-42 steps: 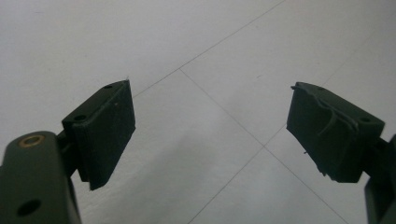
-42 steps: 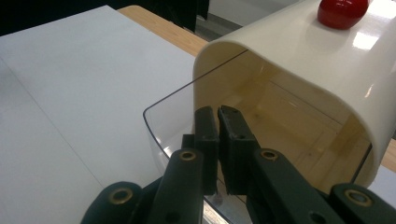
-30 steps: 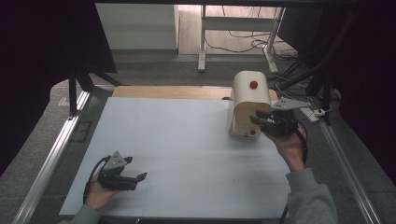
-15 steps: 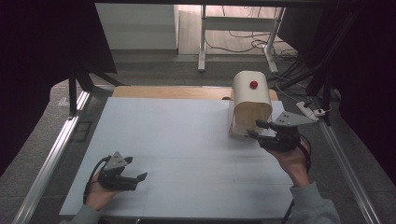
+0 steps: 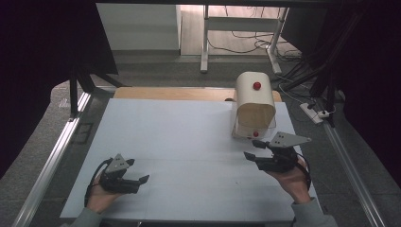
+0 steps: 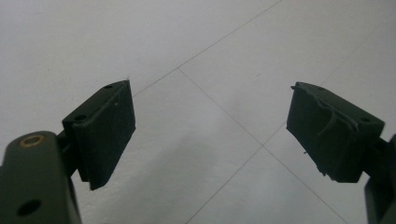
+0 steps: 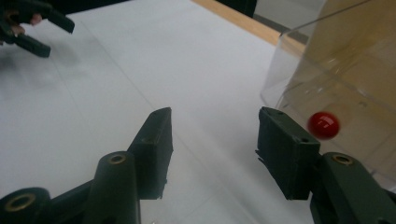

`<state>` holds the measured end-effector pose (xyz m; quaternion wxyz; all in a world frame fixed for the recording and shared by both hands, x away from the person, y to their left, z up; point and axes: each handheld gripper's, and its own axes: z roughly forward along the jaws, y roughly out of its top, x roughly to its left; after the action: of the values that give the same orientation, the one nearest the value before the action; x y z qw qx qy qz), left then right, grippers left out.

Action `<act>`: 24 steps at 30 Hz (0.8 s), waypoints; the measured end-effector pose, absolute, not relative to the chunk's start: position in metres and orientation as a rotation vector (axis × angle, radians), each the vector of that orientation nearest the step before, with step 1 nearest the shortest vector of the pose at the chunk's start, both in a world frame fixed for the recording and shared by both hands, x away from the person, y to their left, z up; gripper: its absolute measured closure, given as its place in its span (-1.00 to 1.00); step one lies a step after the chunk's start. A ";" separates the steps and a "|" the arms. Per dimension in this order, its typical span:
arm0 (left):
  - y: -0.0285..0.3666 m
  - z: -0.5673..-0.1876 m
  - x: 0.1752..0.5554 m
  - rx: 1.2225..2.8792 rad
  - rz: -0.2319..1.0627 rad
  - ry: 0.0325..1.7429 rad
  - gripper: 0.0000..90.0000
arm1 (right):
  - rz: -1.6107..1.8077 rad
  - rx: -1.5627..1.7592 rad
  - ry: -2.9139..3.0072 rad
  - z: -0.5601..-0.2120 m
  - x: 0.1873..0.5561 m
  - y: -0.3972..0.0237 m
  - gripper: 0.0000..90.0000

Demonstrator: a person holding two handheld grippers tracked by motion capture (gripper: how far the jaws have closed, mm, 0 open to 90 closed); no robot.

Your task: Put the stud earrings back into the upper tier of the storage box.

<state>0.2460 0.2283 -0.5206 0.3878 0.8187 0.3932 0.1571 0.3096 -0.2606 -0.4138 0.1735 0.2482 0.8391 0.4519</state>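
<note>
A cream, round-topped box [image 5: 255, 99] stands at the far right of the white table [image 5: 179, 127], with a red knob [image 5: 257, 85] on top. Its clear front door [image 5: 236, 124] carries a second red knob [image 5: 256, 134], which hangs just right of my right jaw in the right gripper view [image 7: 323, 125]. My right gripper [image 5: 251, 149] [image 7: 215, 140] hovers just in front of the door. Its jaws have just been opening and nothing is between them. My left gripper [image 5: 138, 170] [image 6: 210, 126] rests open at the near left over bare table.
A wooden strip [image 5: 170, 93] runs along the table's far edge behind the box. Metal rails [image 5: 52, 161] flank both sides. Cables and a power strip [image 5: 316, 112] lie on the floor at the far right. My left gripper shows far off in the right gripper view [image 7: 46, 32].
My right gripper has drawn back from the box's front toward the near edge and sunk a little, its jaws spreading apart. The left gripper has stayed put.
</note>
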 end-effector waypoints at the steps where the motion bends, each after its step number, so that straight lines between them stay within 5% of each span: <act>1: 0.228 -0.521 0.246 2.083 0.399 1.001 -0.66 | 1.275 0.703 2.386 -0.416 0.309 -0.260 -0.01; 24: 0.226 -0.520 0.246 2.094 0.402 0.987 -0.66 | 1.100 0.724 2.583 -0.456 0.306 -0.249 -0.07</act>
<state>0.2455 0.2261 -0.5199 0.3859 0.8222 0.3876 0.1577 0.3064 -0.2486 -0.4562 0.1207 0.2480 0.8844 0.3767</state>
